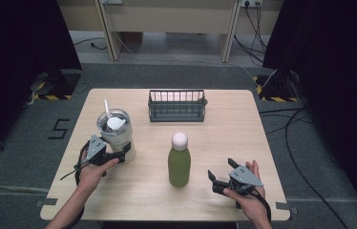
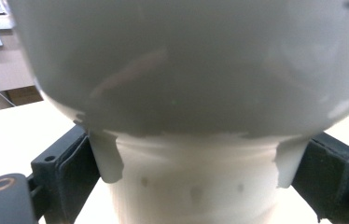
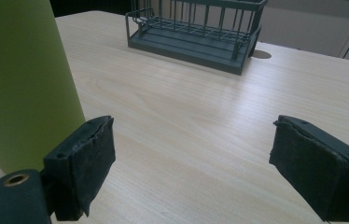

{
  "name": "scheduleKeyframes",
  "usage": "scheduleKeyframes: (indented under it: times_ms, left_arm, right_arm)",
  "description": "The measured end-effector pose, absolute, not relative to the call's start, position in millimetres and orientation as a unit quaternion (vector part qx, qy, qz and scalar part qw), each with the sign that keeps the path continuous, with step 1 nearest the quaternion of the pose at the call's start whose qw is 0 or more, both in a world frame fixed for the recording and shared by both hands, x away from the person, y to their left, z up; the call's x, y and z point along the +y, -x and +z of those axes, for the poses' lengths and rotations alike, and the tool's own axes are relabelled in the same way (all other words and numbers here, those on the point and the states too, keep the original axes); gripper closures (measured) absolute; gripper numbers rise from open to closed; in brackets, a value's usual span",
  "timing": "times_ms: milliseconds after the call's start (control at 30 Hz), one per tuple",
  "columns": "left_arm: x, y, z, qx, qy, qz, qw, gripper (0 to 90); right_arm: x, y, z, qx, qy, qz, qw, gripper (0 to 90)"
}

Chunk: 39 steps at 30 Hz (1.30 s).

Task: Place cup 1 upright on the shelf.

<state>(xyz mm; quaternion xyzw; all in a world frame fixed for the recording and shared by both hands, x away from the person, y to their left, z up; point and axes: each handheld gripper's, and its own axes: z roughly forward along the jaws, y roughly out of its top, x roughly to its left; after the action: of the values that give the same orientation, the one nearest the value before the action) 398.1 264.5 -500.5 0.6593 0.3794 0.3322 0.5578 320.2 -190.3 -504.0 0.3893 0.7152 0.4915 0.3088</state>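
On the pale wooden table (image 1: 133,191), the left gripper (image 1: 119,156) has its jaws on either side of the narrow lower part of a cream-and-grey insulated tumbler (image 1: 115,135) with a clear lid and white straw; in the left gripper view the pads sit right against the base (image 2: 193,186), though whether they are pressing firmly cannot be told. The right gripper (image 1: 220,180) rests near the table's front right with its jaws wide apart and nothing between them, just beside a tall green matte bottle (image 1: 179,164) with a white rounded cap. A dark wire rack (image 1: 177,105) stands well apart at the far edge. The grip looks low on a top-heavy cup, so a quick lift could tip it or spill through the straw hole. The open right jaws could also nudge the bottle over.
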Motion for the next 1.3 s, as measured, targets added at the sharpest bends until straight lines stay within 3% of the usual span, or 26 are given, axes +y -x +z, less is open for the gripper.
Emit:
scheduleKeyframes:
  times_ms: [1300]
  left_arm:
    - [241.2,-414.0,-467.8,0.351,-0.662,0.347,0.564,10.1]
  right_arm:
    - [-194.5,-320.5,-503.1,0.71,-0.395,0.492,0.312,14.0]
